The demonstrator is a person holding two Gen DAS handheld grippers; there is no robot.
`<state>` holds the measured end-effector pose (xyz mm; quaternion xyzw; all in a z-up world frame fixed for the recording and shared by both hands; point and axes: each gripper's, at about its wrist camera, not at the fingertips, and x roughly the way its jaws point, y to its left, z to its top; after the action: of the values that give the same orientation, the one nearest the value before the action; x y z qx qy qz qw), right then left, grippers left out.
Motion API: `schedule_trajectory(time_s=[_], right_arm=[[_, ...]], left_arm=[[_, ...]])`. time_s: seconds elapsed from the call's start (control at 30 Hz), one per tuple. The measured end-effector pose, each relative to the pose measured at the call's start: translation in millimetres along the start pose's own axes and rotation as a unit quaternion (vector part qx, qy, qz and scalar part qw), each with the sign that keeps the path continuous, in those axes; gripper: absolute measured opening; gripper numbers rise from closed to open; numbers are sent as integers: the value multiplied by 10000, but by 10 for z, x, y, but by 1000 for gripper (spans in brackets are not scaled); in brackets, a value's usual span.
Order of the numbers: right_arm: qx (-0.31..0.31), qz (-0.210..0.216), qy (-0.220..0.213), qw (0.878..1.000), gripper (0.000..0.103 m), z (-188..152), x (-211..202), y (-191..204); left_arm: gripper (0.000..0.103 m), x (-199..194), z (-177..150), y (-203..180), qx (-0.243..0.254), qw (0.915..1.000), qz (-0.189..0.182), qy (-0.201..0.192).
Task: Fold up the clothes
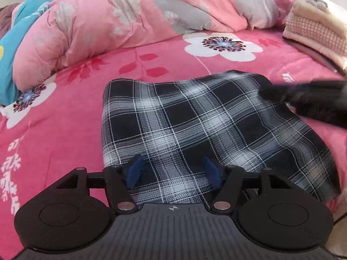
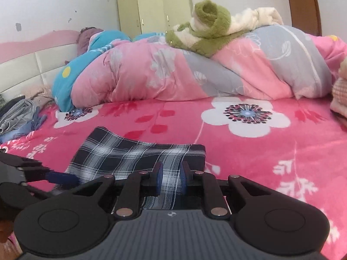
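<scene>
A navy-and-white plaid cloth garment (image 1: 195,127), already doubled into a rough rectangle, lies flat on a bed spread with a hot-pink fleece sheet printed w/ white flowers (image 1: 65,140), roughly mid-bed and toward the near edge. The left hand-held gripper (image 1: 173,173) hovers over the garment's near end, jaws apart, blue pads clear of the fabric on either side, gripping nothing; it looks released, prob. so the cloth can settle. The right hand-held gripper (image 2: 171,181) works the garment's other end, jaws drawn close w/ a strip of plaid running between the blue pads. In the right wrist view the pads seem to pinch that strip, so this reads as a grip on the cloth, likely to pin or tug the edge straight while the fold is squared up; the contact itself is partly hidden.

Behind, a puffy pink-and-grey floral quilt (image 2: 195,73) is bunched along the far side, seemingly pushed back to free up working space. A green-and-cream plush toy (image 2: 203,28) sits on top of it. A stack of cream and pink-checked folded textiles (image 1: 316,32) rests at the right edge, well apart from the garment, poss. the finished pile. A loose heap of grey and blue clothes (image 2: 19,114) waits at left by the headboard.

No brand, label or legible writing shows anywhere.
</scene>
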<state>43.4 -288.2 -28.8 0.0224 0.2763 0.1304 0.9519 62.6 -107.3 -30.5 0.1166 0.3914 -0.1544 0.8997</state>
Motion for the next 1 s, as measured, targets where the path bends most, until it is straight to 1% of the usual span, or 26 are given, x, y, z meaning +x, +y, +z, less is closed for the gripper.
schedule_trajectory(time_s=[0.1, 0.3, 0.4, 0.53, 0.67, 0.73, 0.8, 0.83, 0.87, 0.9, 0.97, 1.0], right_arm=[[-131, 7, 31, 9999, 18, -161, 150, -40], [101, 139, 37, 9998, 19, -184, 117, -121], [161, 200, 75, 9996, 19, -87, 61, -138], [-8, 317, -126, 9994, 19, 83, -31, -111], [-103, 404, -210, 9989, 19, 226, 31, -106], [-117, 546, -171, 9983, 19, 287, 132, -110], [-80, 764, 43, 9970, 20, 333, 295, -137], [-42, 875, 284, 9957, 20, 339, 430, -158], [31, 896, 491, 9948, 20, 333, 562, -194], [173, 924, 620, 9936, 20, 325, 661, -247], [651, 993, 620, 9910, 20, 334, 687, -371], [939, 972, 499, 9896, 21, 338, 615, -439]], left_arm=[[66, 3, 0, -36, 61, 9999, 101, 15], [70, 11, 4, -83, 174, 9995, 270, 37], [73, 14, 12, -107, 231, 9991, 365, 48], [75, 20, 22, -133, 278, 9985, 458, 72], [76, 22, 27, -158, 339, 9979, 537, 83], [78, 26, 24, -170, 377, 9976, 581, 81], [79, 26, 13, -173, 419, 9973, 599, 41], [79, 26, 7, -174, 441, 9972, 606, 19], [79, 26, 2, -176, 462, 9971, 613, -4], [80, 25, -4, -177, 483, 9969, 620, -26], [81, 20, -21, -141, 467, 9974, 551, -78], [81, 18, -30, -116, 441, 9977, 500, -101]])
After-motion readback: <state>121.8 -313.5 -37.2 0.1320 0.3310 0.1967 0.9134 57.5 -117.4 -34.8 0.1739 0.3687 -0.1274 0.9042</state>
